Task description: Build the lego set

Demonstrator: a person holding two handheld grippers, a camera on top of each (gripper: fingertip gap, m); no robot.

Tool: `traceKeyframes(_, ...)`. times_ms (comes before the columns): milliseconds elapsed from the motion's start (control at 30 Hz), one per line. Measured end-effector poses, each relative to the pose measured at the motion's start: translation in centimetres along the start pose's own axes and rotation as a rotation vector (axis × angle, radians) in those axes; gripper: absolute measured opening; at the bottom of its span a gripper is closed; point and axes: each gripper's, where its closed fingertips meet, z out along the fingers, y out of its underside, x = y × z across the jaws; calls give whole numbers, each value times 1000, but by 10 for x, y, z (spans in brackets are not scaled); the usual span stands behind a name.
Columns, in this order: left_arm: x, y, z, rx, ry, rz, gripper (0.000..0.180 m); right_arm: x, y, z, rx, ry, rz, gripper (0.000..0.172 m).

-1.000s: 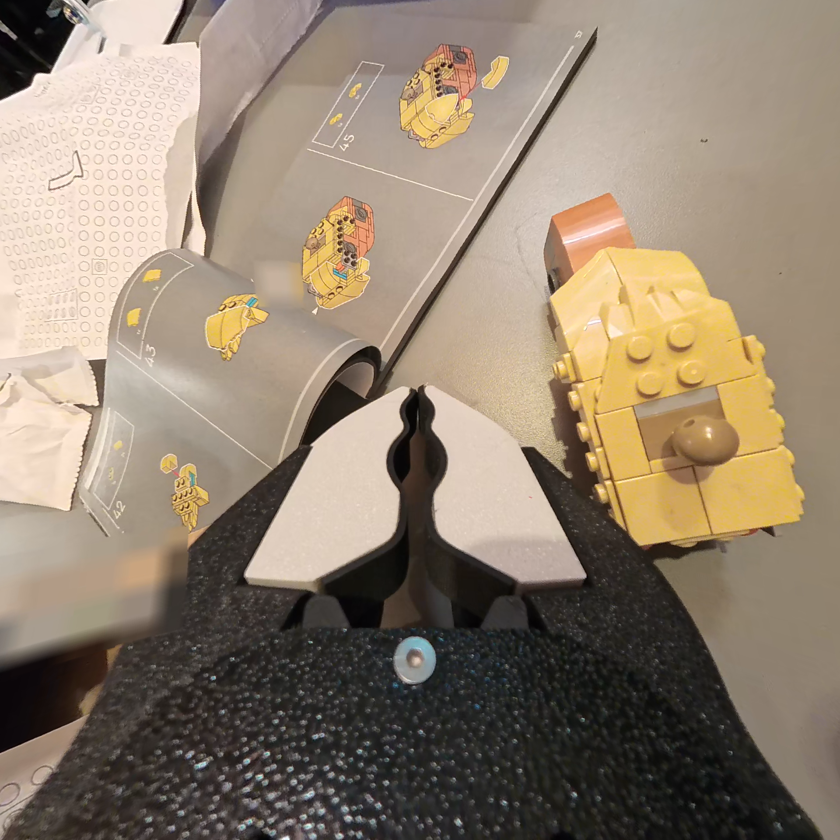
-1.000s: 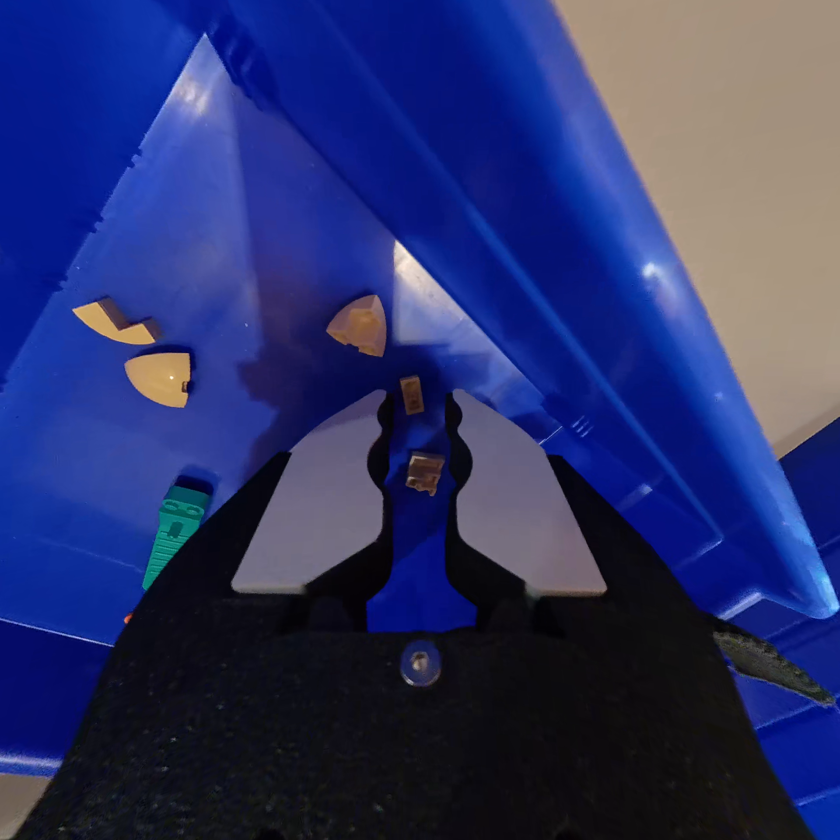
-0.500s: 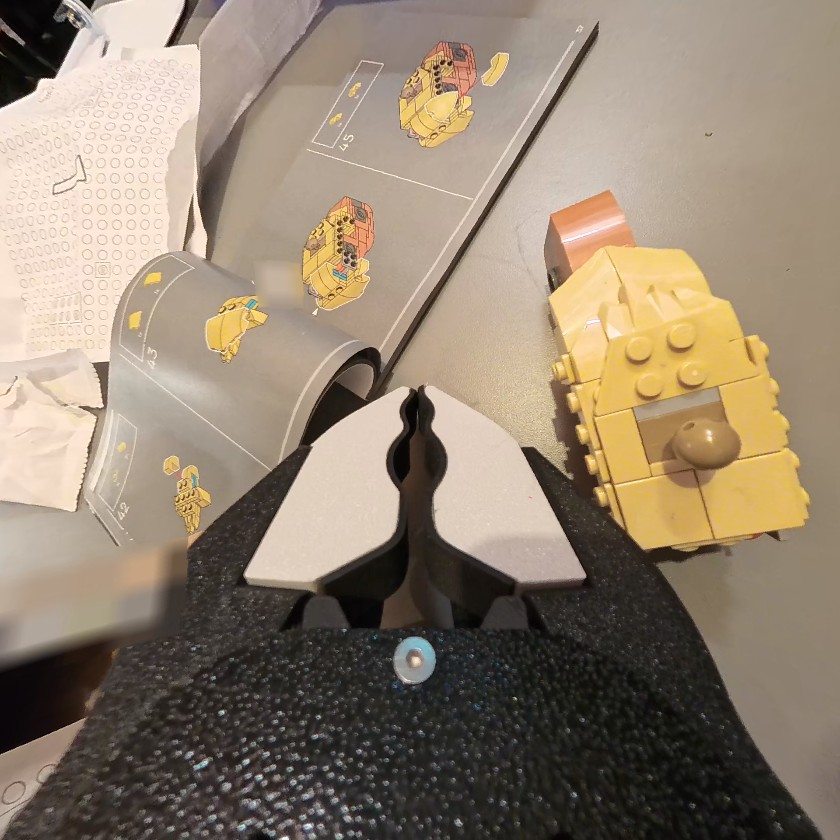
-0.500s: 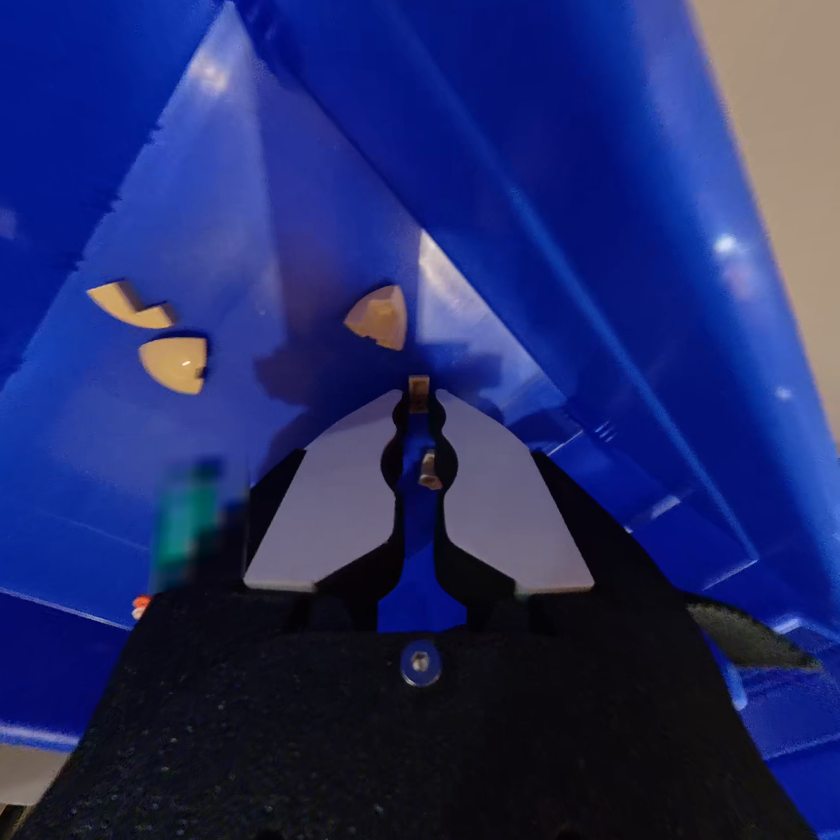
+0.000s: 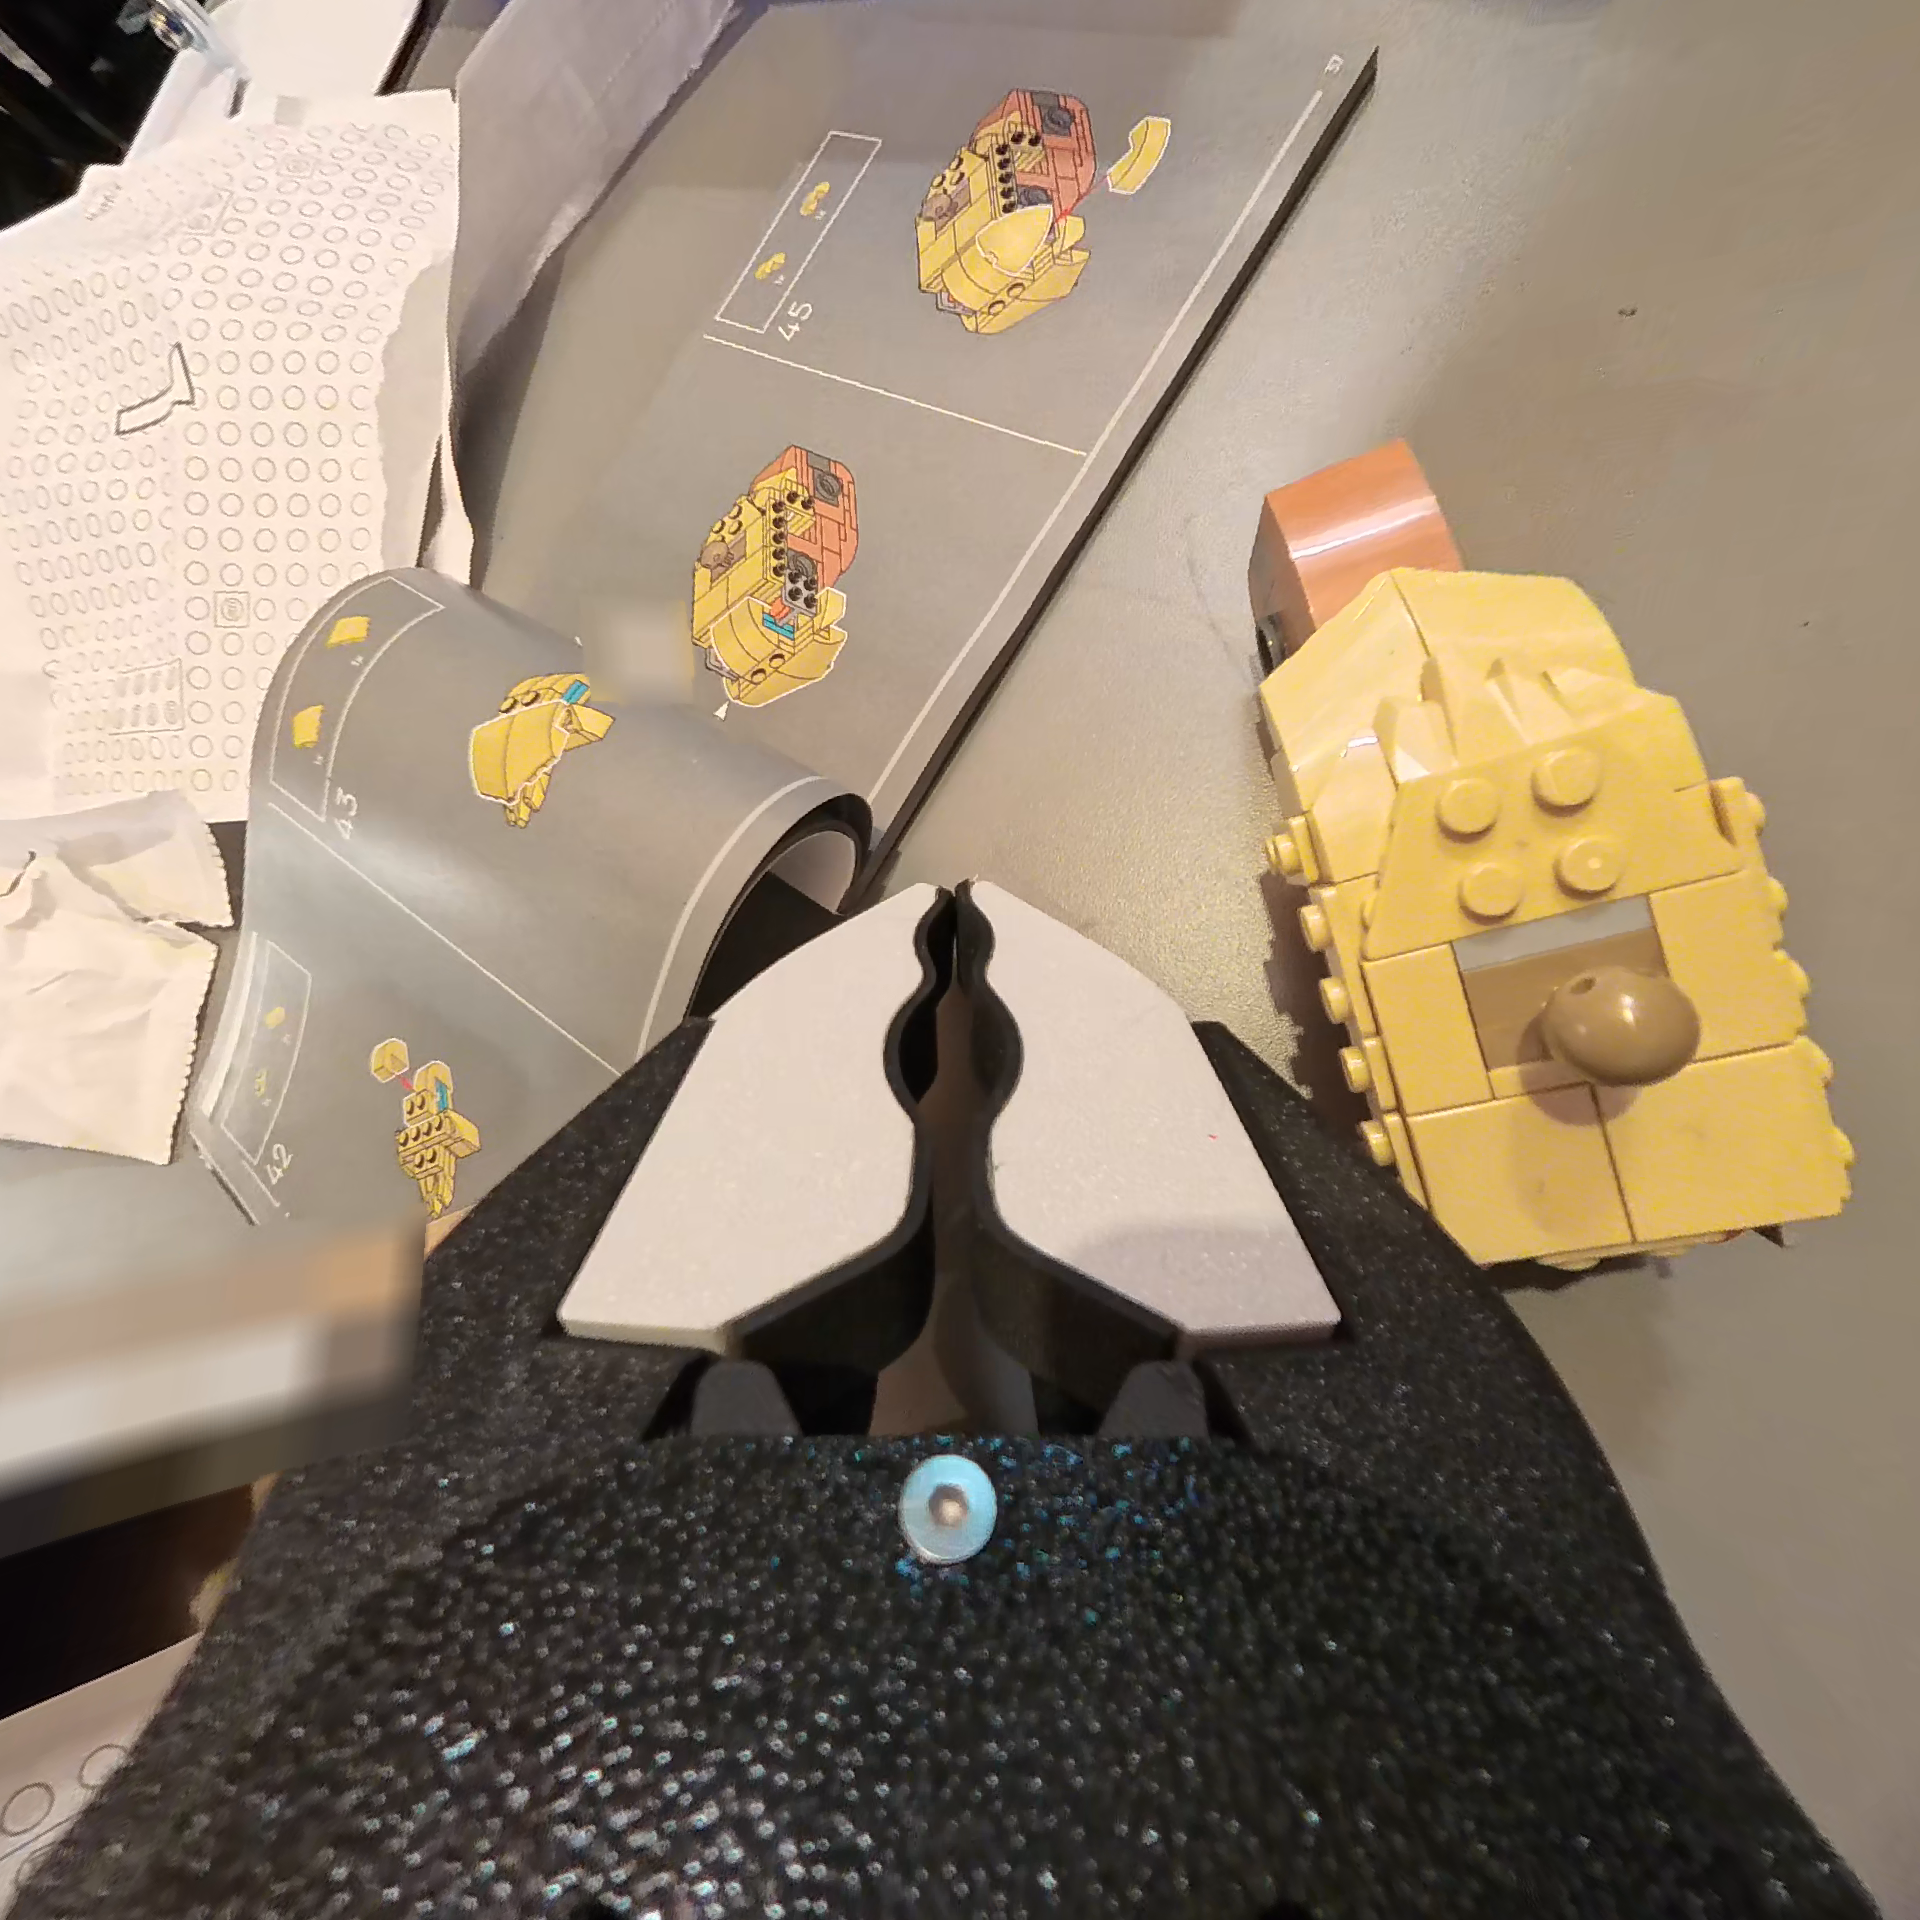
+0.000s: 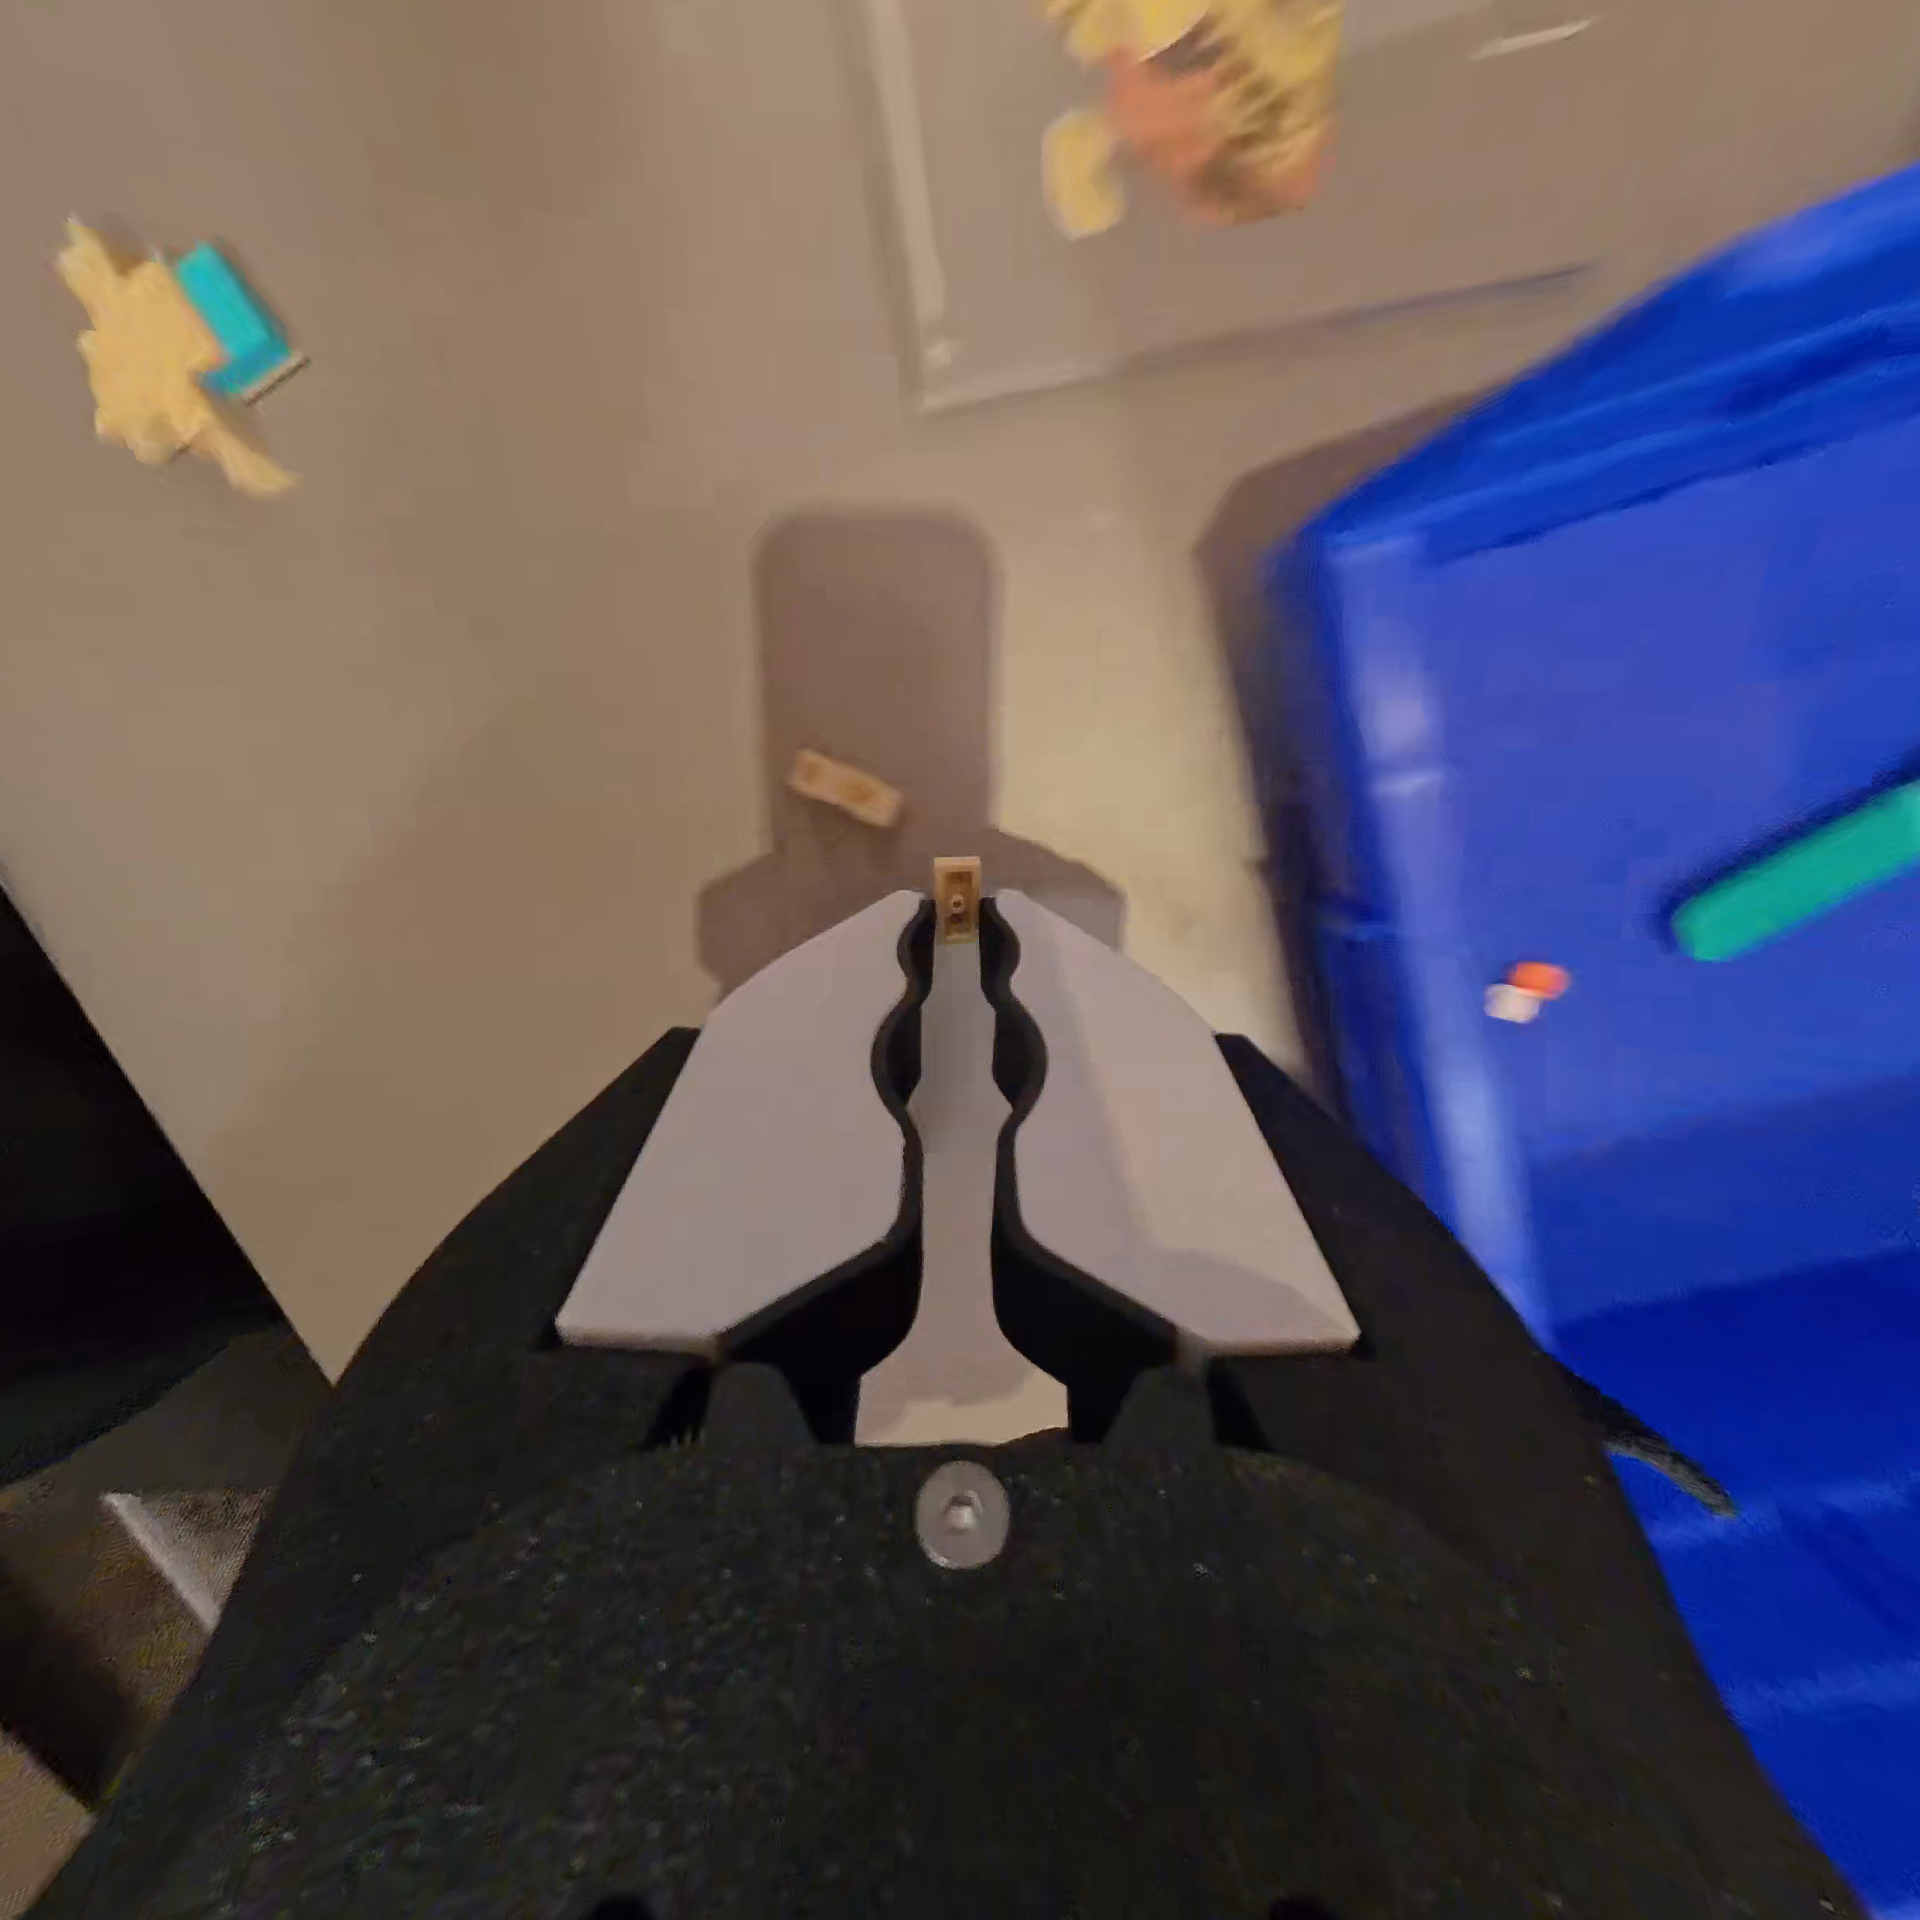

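1. Left gripper (image 5: 956,896): fingers (image 5: 790,1091) clenched tip to tip, nothing between them; poised over the grey worktop (image 5: 1558,312), not touching anything in view.
2. Just right of the left fingers: tan brick model (image 5: 1538,935), lying on its side on the worktop, studs and a rounded dark-tan knob (image 5: 1616,1023) facing up, a brown curved piece (image 5: 1351,520) at its far end. Probably laid this way to leave the studded face open to reach.
3. Ahead and to the left of the left fingers: open instruction booklet (image 5: 935,364), near page curled over into a roll (image 5: 540,831) just beside the fingertips; far page flat, build pictures facing up, likely kept open for reference.
4. Far left of the left fingers: white perforated paper (image 5: 208,416), torn and crumpled at its near edge.
5. Right gripper (image 6: 956,902): fingers (image 6: 790,1122) grasping a small tan plate (image 6: 954,902), pinched at the very tips with its far end sticking out beyond them; held clear of the worktop.
6. Just ahead of the right fingers: a second small tan piece (image 6: 844,790), loose on the worktop, apart from the held one.
7. Right of the right fingers: blue bin (image 6: 1610,935), blurred, with a green piece (image 6: 1808,883) and a small red-and-white piece (image 6: 1527,989) showing in it.
8. Far left ahead of the right fingers: small tan and teal assembly (image 6: 177,353), blurred.
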Motion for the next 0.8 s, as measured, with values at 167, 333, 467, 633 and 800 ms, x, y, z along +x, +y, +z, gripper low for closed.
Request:
traceKeyframes(167, -2, 0, 0, 0, -10, -6, 0, -27, 10, 35, -30, -40, -7, 8)
traceKeyframes(333, -3, 0, -1, 4, -13, -7, 0, -20, 10, 35, -31, -42, -2, 9)
traceKeyframes(467, -2, 1, -1, 3, -6, -7, 0, -8, 10, 17, -32, -46, -1, 15)
traceKeyframes(633, 0, 1, -1, 0, 1, -1, 0, 38, 4, -26, -26, 36, -11, 22)
traceKeyframes(800, 0, 1, -1, 0, 3, 1, 0, 169, 2, -72, -159, 366, -120, 20)
